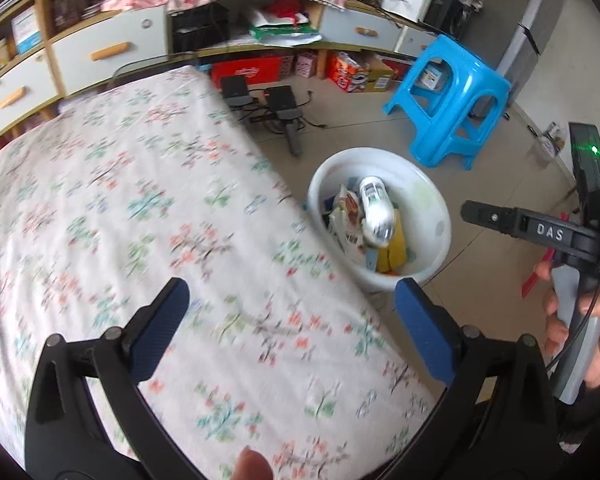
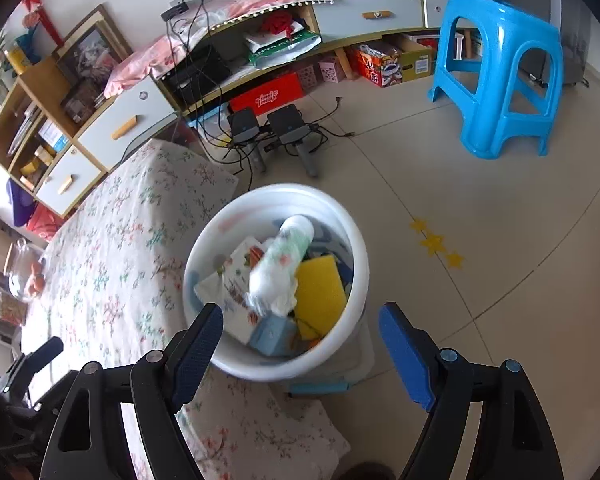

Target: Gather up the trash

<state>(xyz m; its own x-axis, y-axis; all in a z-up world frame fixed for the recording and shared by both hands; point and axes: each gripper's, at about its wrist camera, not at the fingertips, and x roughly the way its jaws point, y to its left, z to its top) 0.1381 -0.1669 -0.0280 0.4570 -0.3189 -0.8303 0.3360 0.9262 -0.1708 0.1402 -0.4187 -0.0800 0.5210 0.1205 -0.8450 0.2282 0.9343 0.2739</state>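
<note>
Hovering just above the near rim of the white bucket [image 2: 362,264], right gripper [image 2: 300,354] with fingers spread wide and empty. Inside the bucket, uppermost: a white plastic bottle [image 2: 278,268], long axis running from the far wall down toward the near rim, resting on a yellow sponge [image 2: 320,292], a printed paper wrapper [image 2: 236,280] and a pale blue box [image 2: 272,332]. Directly ahead of and below the right fingers, all of this trash, already within the bucket walls and apart from both pads. Left gripper [image 1: 292,334] likewise spread wide and empty, poised over the floral bedspread [image 1: 140,208] beside the bucket [image 1: 424,196], with the bucket ahead and to the right of its fingers; bottle [image 1: 374,212] seen there lying lengthwise atop the pile. Nearer the bucket: the right gripper. No loose trash discernible on the blurred bedspread beside the bucket. Judged stage: collection largely done, with release over the bucket apparently complete. Well beyond the bucket, a blue stool [image 2: 500,68].
</note>
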